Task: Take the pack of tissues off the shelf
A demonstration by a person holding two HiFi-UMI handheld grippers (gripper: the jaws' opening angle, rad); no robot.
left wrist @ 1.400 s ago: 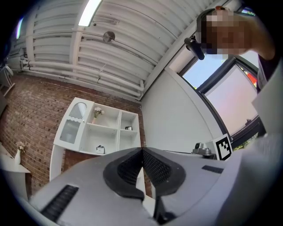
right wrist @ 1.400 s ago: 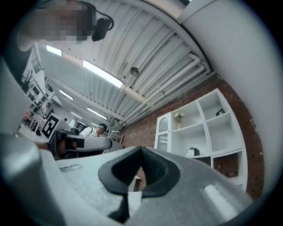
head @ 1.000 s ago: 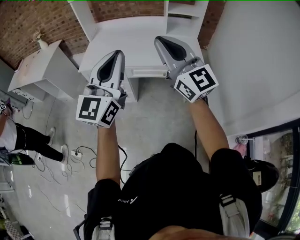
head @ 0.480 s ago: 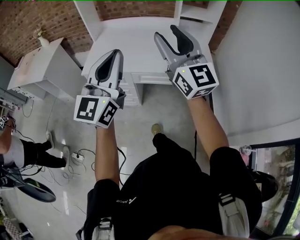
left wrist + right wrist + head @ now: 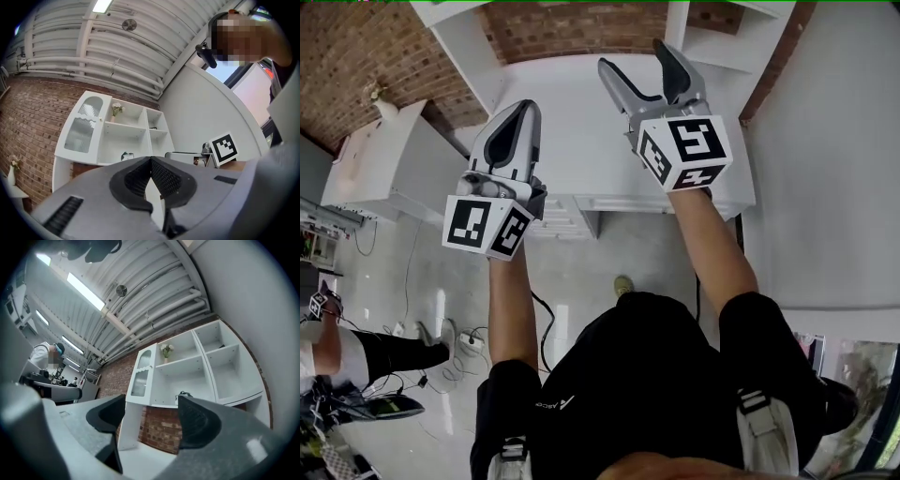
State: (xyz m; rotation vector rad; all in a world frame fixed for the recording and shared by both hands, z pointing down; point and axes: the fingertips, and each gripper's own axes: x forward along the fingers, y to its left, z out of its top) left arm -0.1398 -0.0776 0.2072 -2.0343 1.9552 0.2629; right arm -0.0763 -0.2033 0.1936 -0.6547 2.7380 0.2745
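The pack of tissues shows only as a small dark thing on the lower middle shelf of the white shelf unit, far ahead of both grippers. The right gripper view has the pack on the same shelf unit, just above the right finger. My left gripper is shut and empty; its pads meet. My right gripper is opening, with nothing between its fingers. Both are held over the white desk.
A vase of flowers stands on the upper shelf. The unit has a glass door at its left. Behind it is a brick wall, to the right a white wall. A white cabinet, cables and a person are to the left.
The right gripper's jaws have gone from shut to open. Both grippers have moved forward over the desk, and the person has stepped closer to it.
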